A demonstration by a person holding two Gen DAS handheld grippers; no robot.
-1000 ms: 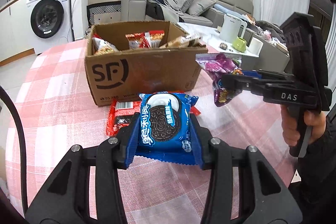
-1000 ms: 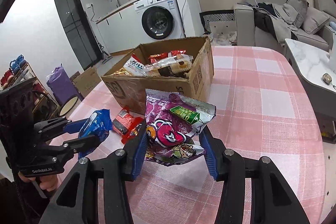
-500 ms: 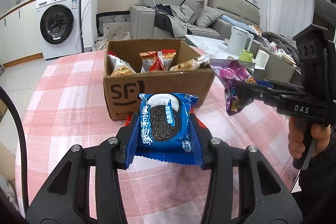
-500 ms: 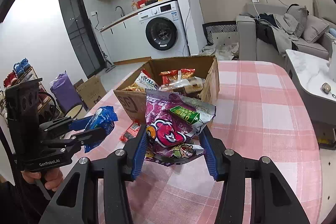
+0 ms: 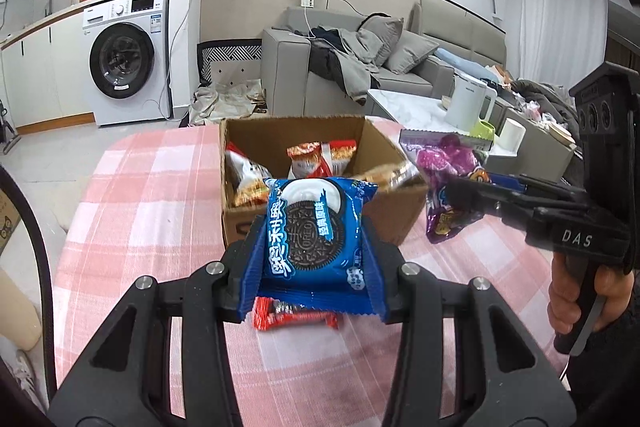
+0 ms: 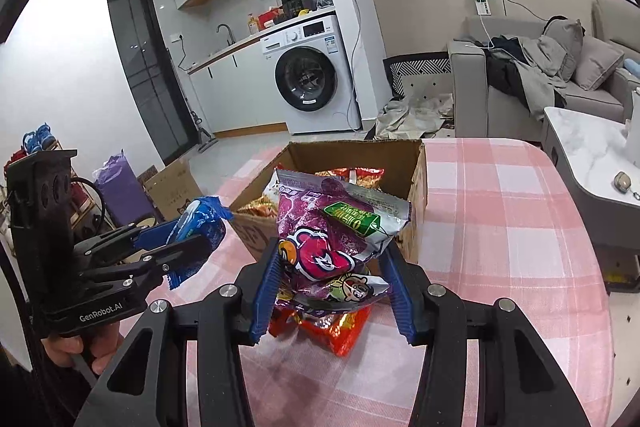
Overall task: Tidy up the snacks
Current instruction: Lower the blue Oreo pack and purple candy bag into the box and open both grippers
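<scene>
Your left gripper (image 5: 314, 259) pinches the Oreo pack (image 5: 314, 241); right gripper (image 6: 332, 285) pinches the purple bag (image 6: 332, 235). Both hang above the table (image 5: 152, 187), just before the box (image 5: 320, 131). Red packet (image 5: 296, 317) lies below.

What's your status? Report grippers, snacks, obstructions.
Left gripper shut on Oreo pack. Right gripper shut on purple snack bag. Cardboard box ahead, open. Red packet on table; path clear.

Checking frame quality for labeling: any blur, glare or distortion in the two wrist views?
Left wrist: strong fisheye bend and dark corners; Oreo pack sharp, no motion blur, box readable. Right wrist: same barrel warp; glare on the purple bag foil, ceiling light flare top left, table evenly lit.
</scene>
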